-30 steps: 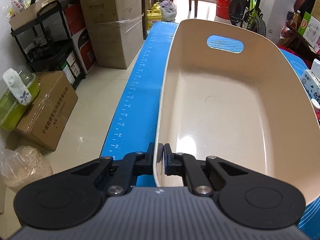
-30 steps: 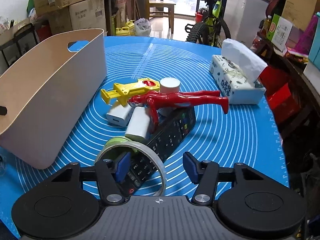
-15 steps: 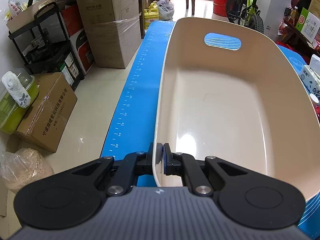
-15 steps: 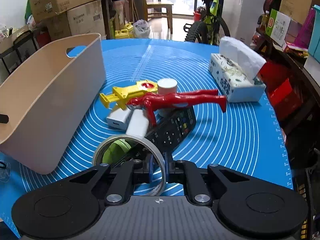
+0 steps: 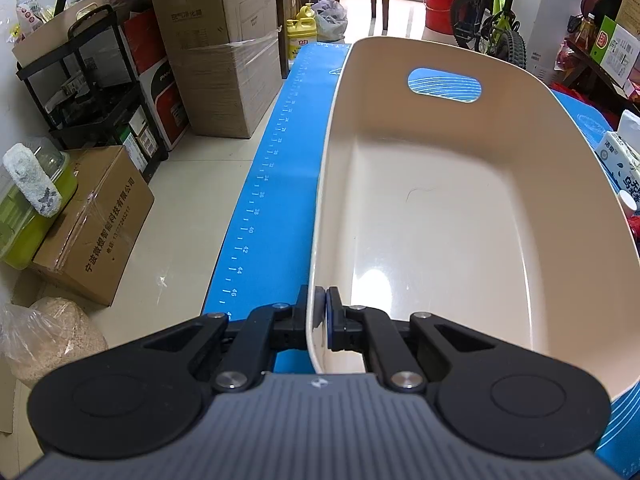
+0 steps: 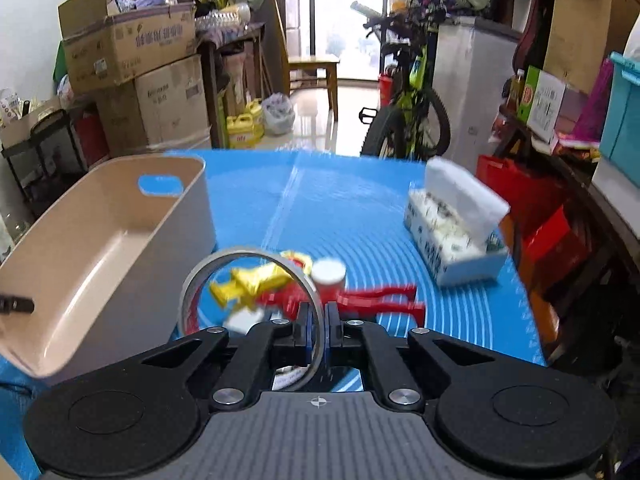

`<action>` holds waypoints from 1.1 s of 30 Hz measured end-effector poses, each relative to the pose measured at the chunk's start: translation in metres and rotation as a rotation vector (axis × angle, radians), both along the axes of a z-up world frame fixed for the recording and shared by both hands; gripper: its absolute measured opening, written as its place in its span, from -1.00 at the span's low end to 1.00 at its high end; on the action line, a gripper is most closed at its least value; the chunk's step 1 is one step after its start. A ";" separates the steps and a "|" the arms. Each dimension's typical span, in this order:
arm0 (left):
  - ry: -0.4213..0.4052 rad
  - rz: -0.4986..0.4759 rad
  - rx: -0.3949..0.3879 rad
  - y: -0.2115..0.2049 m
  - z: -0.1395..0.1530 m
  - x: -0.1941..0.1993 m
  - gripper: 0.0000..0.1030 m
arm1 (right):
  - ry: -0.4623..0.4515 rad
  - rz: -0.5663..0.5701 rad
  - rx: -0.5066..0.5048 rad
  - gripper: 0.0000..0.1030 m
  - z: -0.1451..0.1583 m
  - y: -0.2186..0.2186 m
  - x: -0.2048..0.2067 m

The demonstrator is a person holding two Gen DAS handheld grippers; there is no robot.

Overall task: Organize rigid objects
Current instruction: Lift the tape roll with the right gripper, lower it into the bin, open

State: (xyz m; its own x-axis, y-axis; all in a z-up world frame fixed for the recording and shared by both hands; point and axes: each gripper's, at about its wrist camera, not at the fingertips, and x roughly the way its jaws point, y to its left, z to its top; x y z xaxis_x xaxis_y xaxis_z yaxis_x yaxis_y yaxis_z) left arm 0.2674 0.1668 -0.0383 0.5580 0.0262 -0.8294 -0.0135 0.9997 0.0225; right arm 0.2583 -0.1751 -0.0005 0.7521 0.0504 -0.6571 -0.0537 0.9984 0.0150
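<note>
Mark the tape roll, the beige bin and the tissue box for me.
tape roll (image 6: 190,286): right wrist view, left arc of the ring, held in the right claw.
beige bin (image 5: 460,216): left wrist view, bare inner floor.
tissue box (image 6: 448,236): right wrist view, patterned side face.

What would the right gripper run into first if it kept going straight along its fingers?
The right gripper, shut on the tape roll, points at the toy pile ahead. The red figure and the white cylinder seem to lie first in that line, though blur and the gripper's raised height leave depth unclear.

Glossy smooth plastic basket (image 5: 460,208); matt black tongs (image 5: 320,312).
</note>
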 end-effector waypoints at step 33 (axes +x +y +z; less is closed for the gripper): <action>-0.003 0.003 -0.005 0.000 0.000 0.000 -0.84 | -0.042 0.377 -0.038 -0.68 0.037 0.173 0.072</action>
State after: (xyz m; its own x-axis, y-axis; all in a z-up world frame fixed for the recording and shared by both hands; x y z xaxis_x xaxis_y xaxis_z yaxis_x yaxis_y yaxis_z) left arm 0.2671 0.1665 -0.0385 0.5605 0.0236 -0.8278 -0.0162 0.9997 0.0176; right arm 0.3300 -0.0020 0.0367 0.7118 0.3047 -0.6329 -0.4171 0.9083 -0.0318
